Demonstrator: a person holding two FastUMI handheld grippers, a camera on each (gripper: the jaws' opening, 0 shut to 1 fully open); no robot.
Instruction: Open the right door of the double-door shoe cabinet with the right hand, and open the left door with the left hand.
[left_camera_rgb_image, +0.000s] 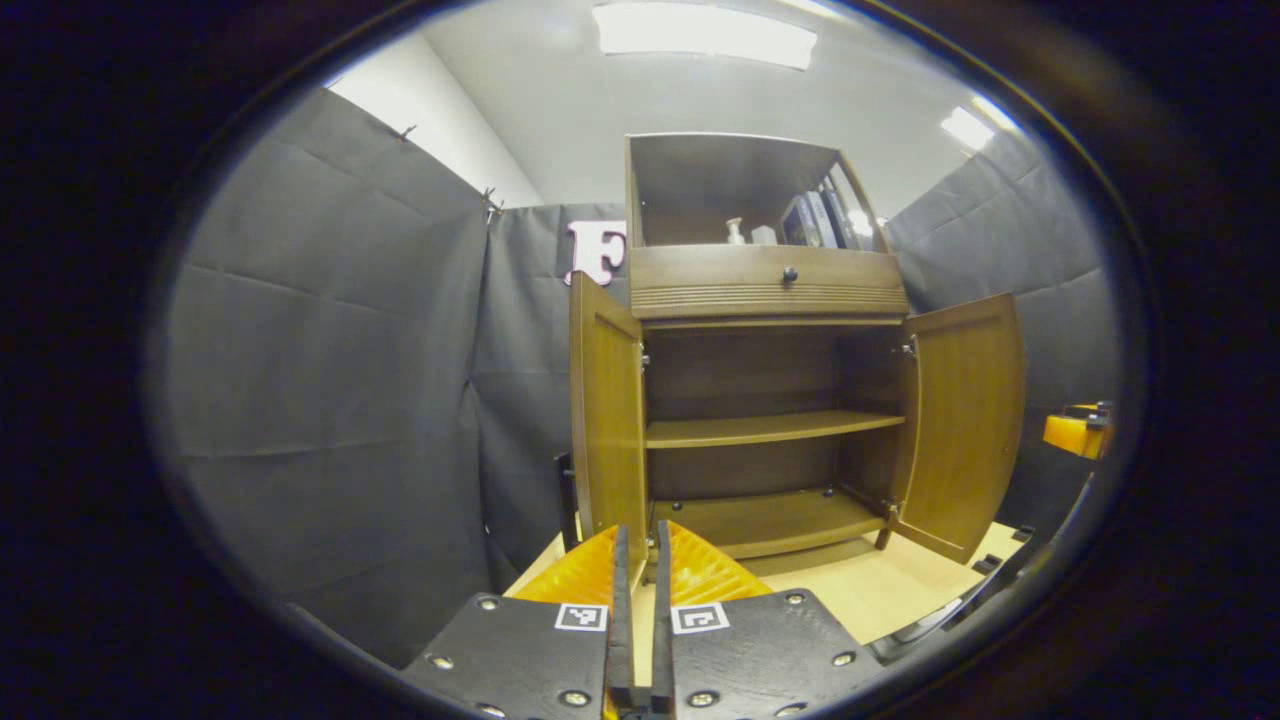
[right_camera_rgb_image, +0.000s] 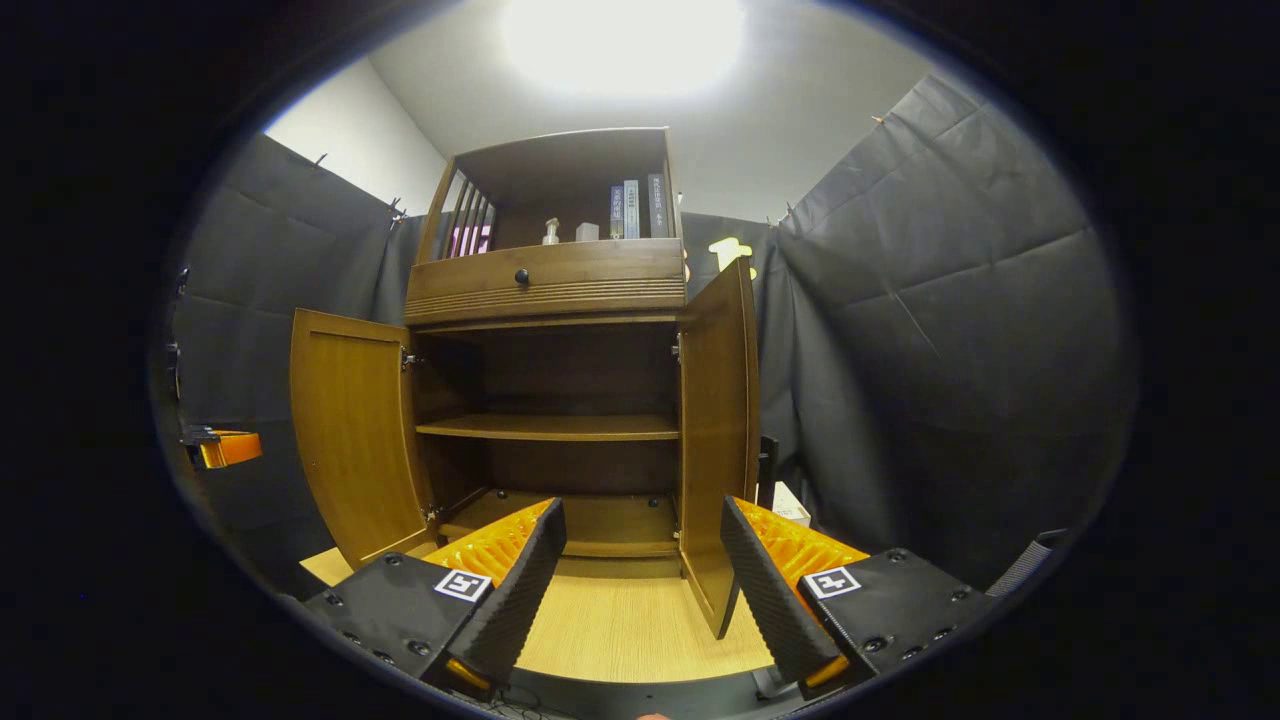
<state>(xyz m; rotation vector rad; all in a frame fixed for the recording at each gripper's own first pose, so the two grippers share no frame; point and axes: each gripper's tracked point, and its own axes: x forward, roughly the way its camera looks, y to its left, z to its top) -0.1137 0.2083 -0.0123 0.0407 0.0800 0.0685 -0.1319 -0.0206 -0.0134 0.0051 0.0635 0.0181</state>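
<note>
Left gripper view: the left hand-held gripper (left_camera_rgb_image: 640, 575) has its fingers pressed nearly together, a thin slit between them, pinching nothing. The shoe cabinet (left_camera_rgb_image: 765, 290) stands ahead and above it. The left door (left_camera_rgb_image: 606, 420) is swung wide, edge-on just beyond the fingertips and a touch to their left, long axis upright; the right door (left_camera_rgb_image: 960, 420) hangs open farther off to the right. The other hand-held gripper peeks in at far right.

Right gripper view: the right hand-held gripper (right_camera_rgb_image: 640, 570) is spread wide, holding nothing. The right door stands ahead, its lower corner between the fingers, nearer the right one (contact can't be told). The left door lies well off to the left.

Both doors look fully open, so I judge the task done; next is prob. just backing off straight.

The surface (right_camera_rgb_image: 620, 625) is pale wood w/ black cloth walls around, bright ceiling lights overhead.
</note>
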